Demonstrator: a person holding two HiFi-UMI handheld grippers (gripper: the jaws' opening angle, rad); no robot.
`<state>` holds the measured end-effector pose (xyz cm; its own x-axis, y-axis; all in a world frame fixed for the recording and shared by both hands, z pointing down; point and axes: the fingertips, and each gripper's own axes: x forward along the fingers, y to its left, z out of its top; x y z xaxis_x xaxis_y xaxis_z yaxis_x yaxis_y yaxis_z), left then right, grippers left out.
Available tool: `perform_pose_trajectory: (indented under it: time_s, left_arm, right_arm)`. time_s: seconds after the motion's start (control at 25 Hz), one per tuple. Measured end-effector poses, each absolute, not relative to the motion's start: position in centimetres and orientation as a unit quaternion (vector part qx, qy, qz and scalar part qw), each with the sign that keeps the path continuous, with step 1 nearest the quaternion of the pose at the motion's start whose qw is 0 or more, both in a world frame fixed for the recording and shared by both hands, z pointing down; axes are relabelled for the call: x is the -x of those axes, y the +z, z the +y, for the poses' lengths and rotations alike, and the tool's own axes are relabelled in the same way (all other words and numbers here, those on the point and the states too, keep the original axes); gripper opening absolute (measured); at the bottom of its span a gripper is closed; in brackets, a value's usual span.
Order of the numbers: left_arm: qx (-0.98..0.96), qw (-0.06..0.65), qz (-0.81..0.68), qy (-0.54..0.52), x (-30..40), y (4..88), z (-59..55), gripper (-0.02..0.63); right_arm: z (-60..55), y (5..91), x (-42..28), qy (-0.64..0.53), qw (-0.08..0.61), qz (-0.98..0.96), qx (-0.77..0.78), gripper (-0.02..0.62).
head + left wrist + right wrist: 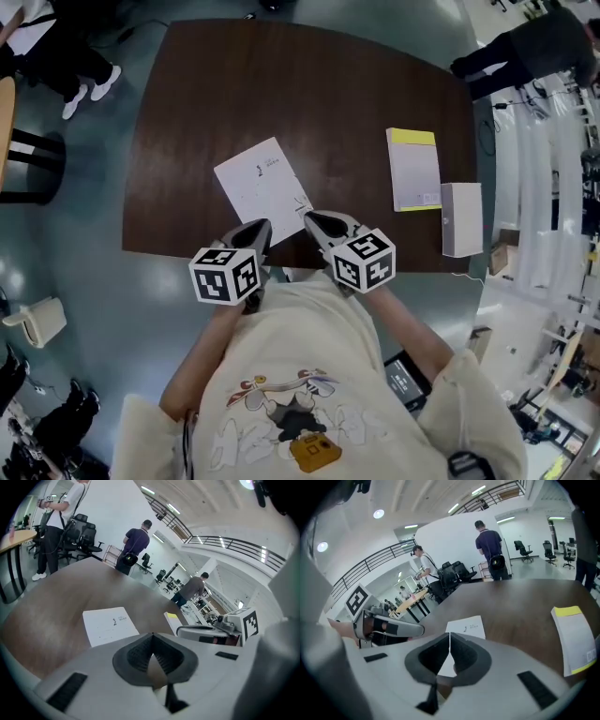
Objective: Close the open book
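Observation:
A white book (263, 188) lies closed and flat on the dark brown table (309, 84), cover up, near the front edge; it also shows as a white book (110, 625) in the left gripper view and a white book (466, 626) in the right gripper view. My left gripper (255, 231) hovers just off the book's near-left corner, jaws together with nothing between them. My right gripper (317, 223) hangs by the book's near-right corner, raised above the table, its jaws pressed together and empty.
A white book with a yellow strip (413, 169) lies to the right, with a white box (461, 218) beside it at the table's right edge. People stand beyond the table's far side (133, 548). Office chairs and another desk stand further back.

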<state>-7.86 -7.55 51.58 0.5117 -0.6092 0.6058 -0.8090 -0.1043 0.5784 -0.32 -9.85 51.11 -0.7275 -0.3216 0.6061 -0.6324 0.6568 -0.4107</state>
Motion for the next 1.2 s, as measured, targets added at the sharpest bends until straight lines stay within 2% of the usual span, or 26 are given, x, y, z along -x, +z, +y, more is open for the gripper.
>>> perform_pose_trajectory:
  time_s: [0.24, 0.4, 1.2]
  left_arm:
    - [-0.763, 0.426, -0.470, 0.123, 6.3, 49.3, -8.1, 0.005]
    - [-0.772, 0.413, -0.465, 0.129, 5.7, 48.9, -8.5, 0.006]
    - [-0.782, 0.400, -0.459, 0.130, 4.9, 48.1, -10.6, 0.006]
  right_arm:
    - [-11.2, 47.4, -1.6, 0.267, 0.206, -0.884, -0.324, 0.006]
    - [-11.6, 46.3, -2.8, 0.238, 0.206, -0.885, -0.342, 0.006]
    - [-12.6, 45.7, -3.8, 0.256, 0.208, -0.884, -0.331, 0.006]
